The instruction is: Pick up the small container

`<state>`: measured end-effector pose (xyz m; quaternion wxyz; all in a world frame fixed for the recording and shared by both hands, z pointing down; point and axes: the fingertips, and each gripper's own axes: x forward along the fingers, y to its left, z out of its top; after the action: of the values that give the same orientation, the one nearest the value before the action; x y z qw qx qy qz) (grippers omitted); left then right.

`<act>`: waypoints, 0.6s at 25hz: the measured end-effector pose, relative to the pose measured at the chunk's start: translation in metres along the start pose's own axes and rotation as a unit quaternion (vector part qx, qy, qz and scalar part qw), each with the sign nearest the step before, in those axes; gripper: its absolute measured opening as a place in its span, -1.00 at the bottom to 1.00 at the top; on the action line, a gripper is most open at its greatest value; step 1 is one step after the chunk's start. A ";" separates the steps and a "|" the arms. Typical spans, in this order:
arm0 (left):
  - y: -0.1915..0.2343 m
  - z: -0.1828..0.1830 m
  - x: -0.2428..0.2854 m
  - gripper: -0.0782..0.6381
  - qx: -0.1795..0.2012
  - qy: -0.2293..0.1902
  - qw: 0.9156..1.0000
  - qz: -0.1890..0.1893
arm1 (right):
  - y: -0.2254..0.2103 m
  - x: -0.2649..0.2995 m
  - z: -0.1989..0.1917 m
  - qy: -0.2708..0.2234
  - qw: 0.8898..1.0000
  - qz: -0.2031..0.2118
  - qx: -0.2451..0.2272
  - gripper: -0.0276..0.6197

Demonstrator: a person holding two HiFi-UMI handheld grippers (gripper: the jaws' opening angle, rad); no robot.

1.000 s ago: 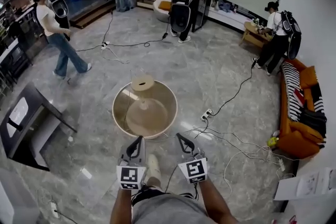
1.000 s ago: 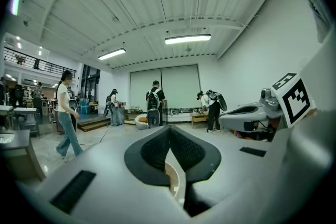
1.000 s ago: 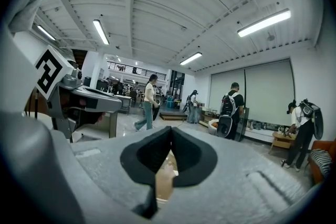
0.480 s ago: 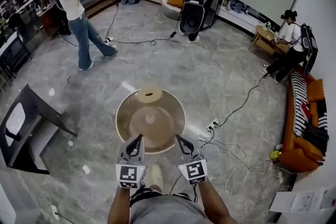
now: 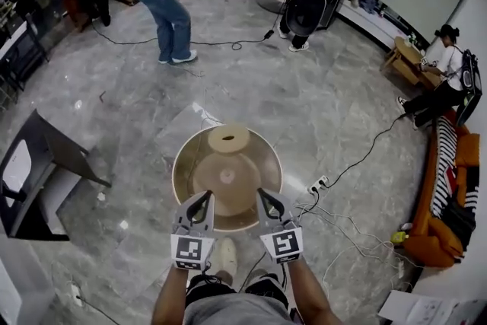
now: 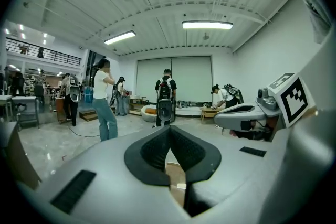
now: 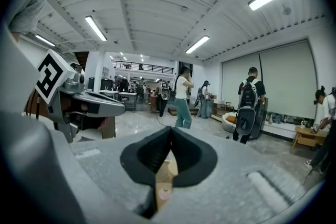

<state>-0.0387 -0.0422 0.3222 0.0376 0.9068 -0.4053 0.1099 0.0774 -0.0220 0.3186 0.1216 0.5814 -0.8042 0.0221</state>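
Pickup is not yet begun: left gripper (image 5: 206, 197) and right gripper (image 5: 261, 195), jaws closed and empty, hover over the table's (image 5: 176, 177) near rim; container (image 5: 228, 138) sits untouched at the far edge.

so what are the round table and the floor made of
Round table: tan rim, probably wood, matte; the top seems clear glass, since its base shows through. Floor: grey veined stone or marble-look tile, polished, with glare spots.

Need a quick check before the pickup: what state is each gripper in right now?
Left gripper: closed, holding nothing.
Right gripper: closed, holding nothing.
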 end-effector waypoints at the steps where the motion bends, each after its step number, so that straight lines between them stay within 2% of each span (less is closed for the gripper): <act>1: 0.007 -0.005 0.008 -0.73 -0.006 0.003 1.000 0.004 | 0.000 0.012 -0.004 0.003 1.000 0.005 0.001 -0.91; 4: 0.023 -0.020 0.033 -0.73 -0.031 0.012 0.999 0.014 | -0.003 0.047 -0.020 0.002 1.000 0.020 -0.008 -0.91; 9: 0.040 -0.062 0.076 -0.73 -0.014 0.017 1.000 0.015 | -0.009 0.093 -0.060 0.018 0.999 0.043 -0.007 -0.91; 12: 0.046 -0.082 0.100 -0.73 -0.054 0.039 0.997 0.031 | -0.010 0.117 -0.094 0.037 0.998 0.058 0.003 -0.91; 15: 0.053 -0.113 0.119 -0.73 -0.066 0.049 0.996 0.042 | -0.010 0.143 -0.133 0.044 0.996 0.074 0.015 -0.91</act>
<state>-0.0198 -0.1462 0.4581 0.1130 0.8780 -0.4469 0.1286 0.0671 -0.1346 0.4777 0.1462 0.5208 -0.8382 0.0691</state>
